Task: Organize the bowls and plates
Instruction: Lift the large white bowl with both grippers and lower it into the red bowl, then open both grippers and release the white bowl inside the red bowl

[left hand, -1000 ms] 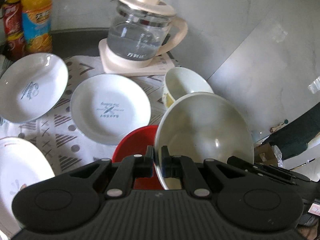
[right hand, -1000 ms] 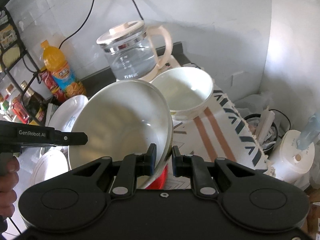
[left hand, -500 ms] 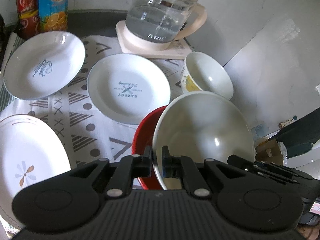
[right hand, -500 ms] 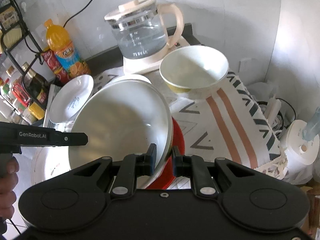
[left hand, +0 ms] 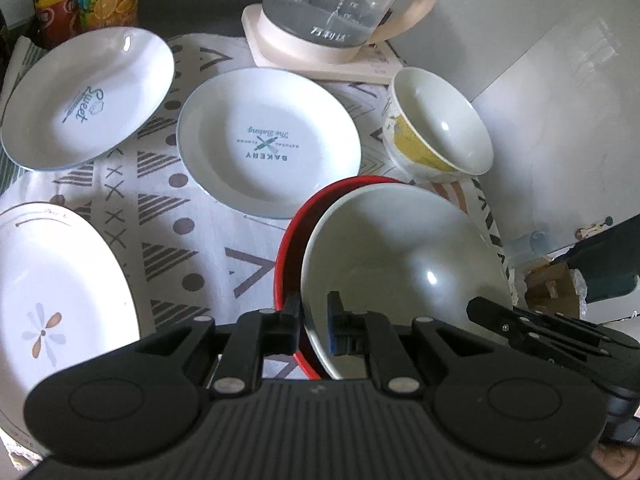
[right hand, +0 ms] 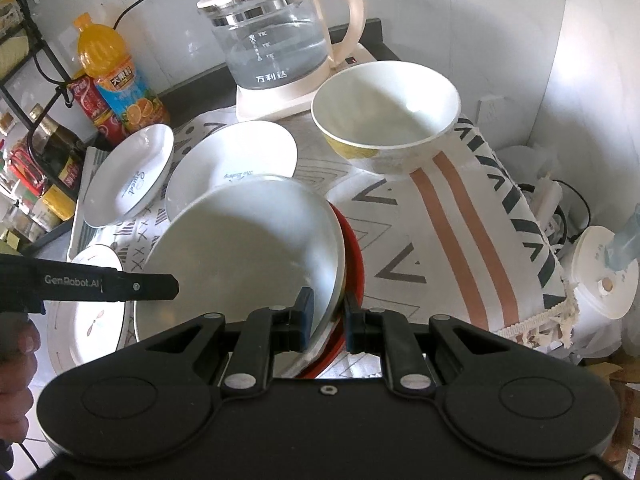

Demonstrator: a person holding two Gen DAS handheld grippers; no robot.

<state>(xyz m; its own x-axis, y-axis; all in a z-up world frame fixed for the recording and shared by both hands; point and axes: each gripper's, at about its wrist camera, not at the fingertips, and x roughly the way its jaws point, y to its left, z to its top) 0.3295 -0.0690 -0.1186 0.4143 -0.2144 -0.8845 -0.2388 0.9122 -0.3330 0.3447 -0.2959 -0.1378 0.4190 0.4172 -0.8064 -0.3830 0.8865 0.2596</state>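
Left wrist view: we see our left gripper [left hand: 313, 322] at lower centre, its jaws slightly apart astride the near rim of a large white bowl [left hand: 404, 264]; whether the pads actually press the rim we cannot tell. That bowl sits tilted inside a red bowl [left hand: 292, 240] at centre right. Above it lie a "Bakery" plate [left hand: 268, 140] at centre, a "Sweet" plate [left hand: 88, 96] at upper left, a flower plate [left hand: 56, 288] at lower left, and a yellow-patterned bowl [left hand: 436, 128] at upper right, all on a patterned cloth [left hand: 172, 216]. A glass kettle [left hand: 332, 4] stands at top centre.

Right wrist view: our right gripper [right hand: 325, 320] straddles the opposite rim of the same white bowl, jaws likewise slightly apart, contact unclear. An orange juice bottle [right hand: 116, 76] stands at upper left.
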